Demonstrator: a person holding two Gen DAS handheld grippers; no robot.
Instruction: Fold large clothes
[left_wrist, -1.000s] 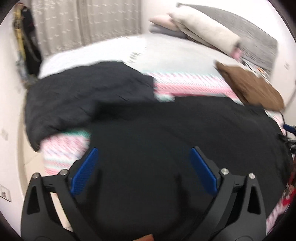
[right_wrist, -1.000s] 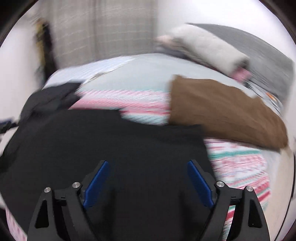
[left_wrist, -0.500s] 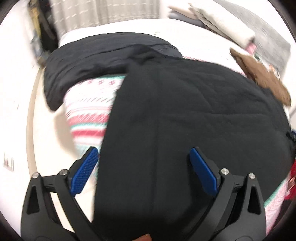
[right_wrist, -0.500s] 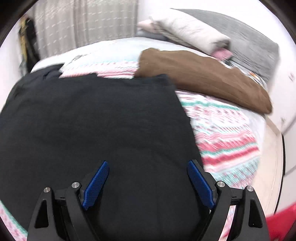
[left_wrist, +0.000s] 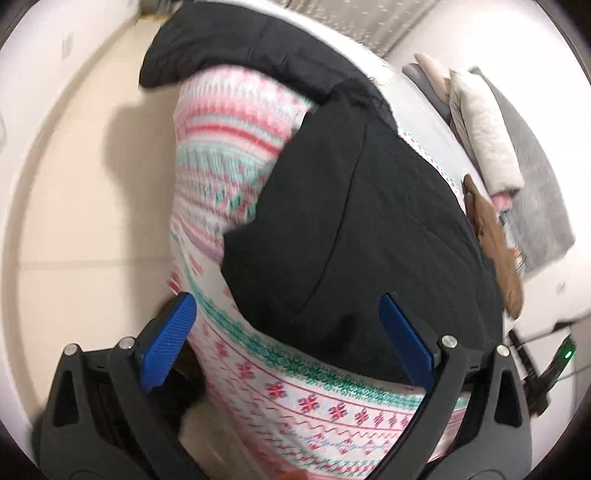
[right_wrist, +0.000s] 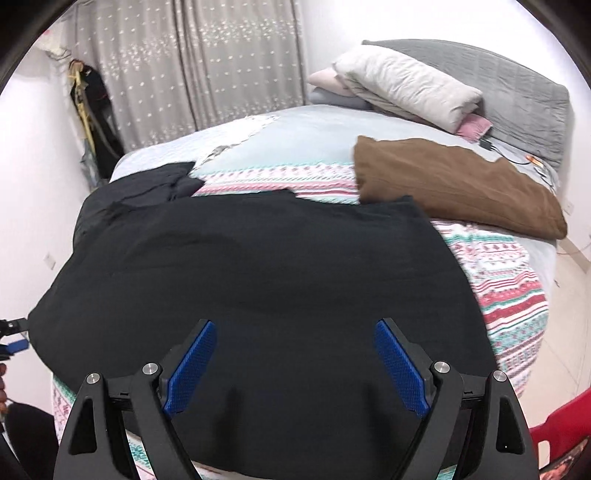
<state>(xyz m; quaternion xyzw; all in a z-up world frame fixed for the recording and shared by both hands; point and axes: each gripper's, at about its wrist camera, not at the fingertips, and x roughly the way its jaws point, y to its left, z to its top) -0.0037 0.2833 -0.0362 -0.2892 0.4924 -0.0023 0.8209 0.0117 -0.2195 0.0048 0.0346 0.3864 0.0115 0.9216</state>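
My left gripper (left_wrist: 284, 339) hangs with its jaws spread wide and holding nothing, tipped over the near left corner of the bed, where the patterned bedspread (left_wrist: 229, 155) of pink, red and teal bands drops toward the pale floor (left_wrist: 85, 206). The black garment (left_wrist: 354, 221) lies flat on that bedspread; its near left corner sits between my left jaws and just ahead of them, not touching either blue pad, and a seam line runs up through the cloth away from me. My right gripper (right_wrist: 293, 365) also has its jaws released and wide apart, hovering above the near edge of the same black garment (right_wrist: 258, 266), which fills the space between and ahead of the pads; I cannot tell whether the tips touch the fabric. From the right wrist view the garment spreads broadly across the foot of the bed, its far edge straight, with a rumpled black part at the far left. Beyond its far right corner lies a folded brown cloth (right_wrist: 454, 188), and behind that, pillows (right_wrist: 402, 85) against a grey headboard (right_wrist: 517, 92).
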